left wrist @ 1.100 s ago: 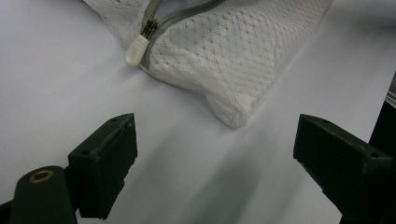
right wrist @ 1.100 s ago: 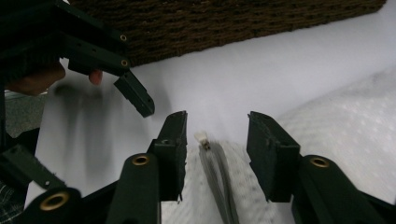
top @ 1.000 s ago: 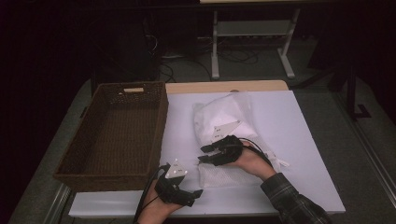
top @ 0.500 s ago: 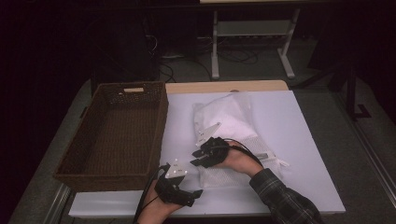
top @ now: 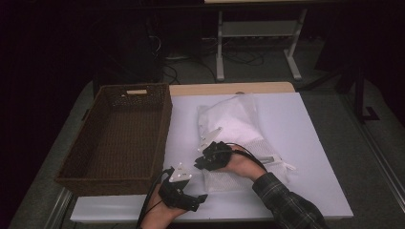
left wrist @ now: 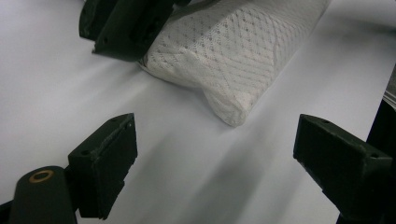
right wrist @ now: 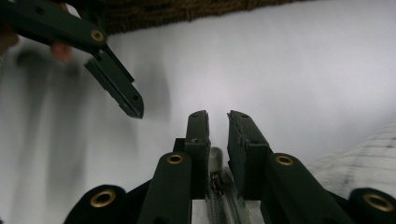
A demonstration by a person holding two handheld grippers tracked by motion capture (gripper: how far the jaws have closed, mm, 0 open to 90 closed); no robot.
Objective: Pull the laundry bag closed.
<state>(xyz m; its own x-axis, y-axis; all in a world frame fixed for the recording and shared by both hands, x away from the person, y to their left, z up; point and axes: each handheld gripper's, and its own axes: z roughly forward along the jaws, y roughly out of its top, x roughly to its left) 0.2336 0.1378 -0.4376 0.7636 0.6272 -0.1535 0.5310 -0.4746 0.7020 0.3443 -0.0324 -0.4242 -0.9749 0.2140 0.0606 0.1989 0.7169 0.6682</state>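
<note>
A white mesh laundry bag with a zipper (top: 239, 143) lies on the white sheet covering the desk (top: 305, 143), just right of the brown woven wicker basket (top: 119, 138). Its long axis runs from the far middle of the sheet toward the near edge, slanting a little to the right as it comes nearer the person; in the left gripper view (left wrist: 233, 60) a folded corner of it points down toward the camera.

The right gripper (top: 203, 160) sits at the bag's near left corner, pointing toward the basket. Its jaws have just been closing and now stand nearly together on the zipper pull (right wrist: 215, 158) (a small metal tab seen between the pads in the right gripper view, with the zipper line running back under it).

The left gripper (top: 193, 198) rests at the near edge of the sheet, jaws spread wide with nothing between them, just short of the bag.
</note>
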